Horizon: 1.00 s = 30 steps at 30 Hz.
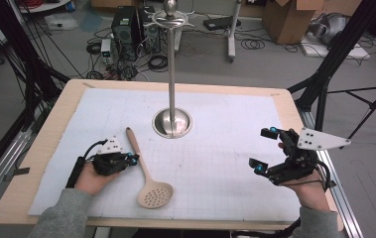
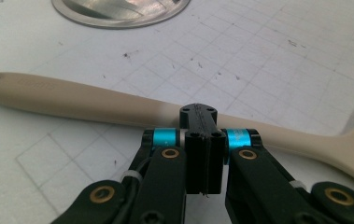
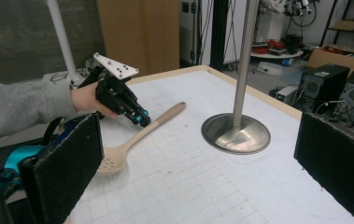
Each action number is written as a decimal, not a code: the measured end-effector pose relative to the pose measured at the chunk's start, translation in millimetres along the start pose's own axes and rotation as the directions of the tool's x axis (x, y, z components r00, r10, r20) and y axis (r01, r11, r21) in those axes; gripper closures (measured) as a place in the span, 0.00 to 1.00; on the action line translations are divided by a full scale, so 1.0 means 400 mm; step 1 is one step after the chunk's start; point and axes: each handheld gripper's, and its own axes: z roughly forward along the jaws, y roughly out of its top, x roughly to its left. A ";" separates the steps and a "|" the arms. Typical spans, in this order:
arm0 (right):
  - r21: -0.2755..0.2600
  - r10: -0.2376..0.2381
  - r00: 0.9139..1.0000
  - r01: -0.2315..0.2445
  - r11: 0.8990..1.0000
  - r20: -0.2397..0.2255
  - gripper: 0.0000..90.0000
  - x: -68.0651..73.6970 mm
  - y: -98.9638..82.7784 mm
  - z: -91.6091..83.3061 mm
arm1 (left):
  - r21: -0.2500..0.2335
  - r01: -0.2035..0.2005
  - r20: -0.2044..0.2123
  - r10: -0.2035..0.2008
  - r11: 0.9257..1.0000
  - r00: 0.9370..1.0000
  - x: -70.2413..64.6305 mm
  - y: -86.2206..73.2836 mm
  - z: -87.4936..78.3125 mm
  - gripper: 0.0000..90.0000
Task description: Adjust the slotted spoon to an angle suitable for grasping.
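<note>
Beige slotted spoon (image 1: 147, 174) lies flat on the white mat (image 1: 215, 163), lower left of centre. The left gripper (image 1: 134, 159), jaws together, tips at its handle. The right gripper (image 1: 264, 149) hovers lower right, jaws apart.

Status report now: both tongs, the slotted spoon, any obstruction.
Left tongs shut, tips at the slotted spoon's handle, nothing gripped. Right tongs open, empty, off to the side. Spoon flat on the mat. Stand's base beyond the handle end, not blocking.

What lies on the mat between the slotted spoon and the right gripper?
Nothing: in the high view the gridded mat is bare between the slotted spoon and the right gripper, whose jaws stand open.
</note>
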 end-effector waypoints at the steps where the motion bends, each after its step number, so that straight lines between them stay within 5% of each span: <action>1: -0.003 0.001 1.000 -0.001 1.000 0.003 0.00 0.001 0.000 -0.003 | 0.002 -0.002 0.001 0.002 1.000 1.000 0.000 0.002 0.003 1.00; 19: 0.007 0.009 1.000 -0.010 1.000 0.020 0.00 0.006 -0.011 -0.032 | 0.006 -0.008 0.000 0.008 1.000 1.000 -0.012 0.025 0.034 1.00; 25: 0.012 0.009 1.000 -0.009 1.000 0.021 0.00 0.004 -0.012 -0.030 | -0.031 -0.007 0.023 0.008 0.999 1.000 -0.021 0.037 0.017 1.00; 30: 0.001 0.007 1.000 -0.007 1.000 0.030 0.00 0.005 -0.011 -0.033 | -0.082 -0.010 0.090 0.017 0.997 0.996 -0.057 0.062 0.014 1.00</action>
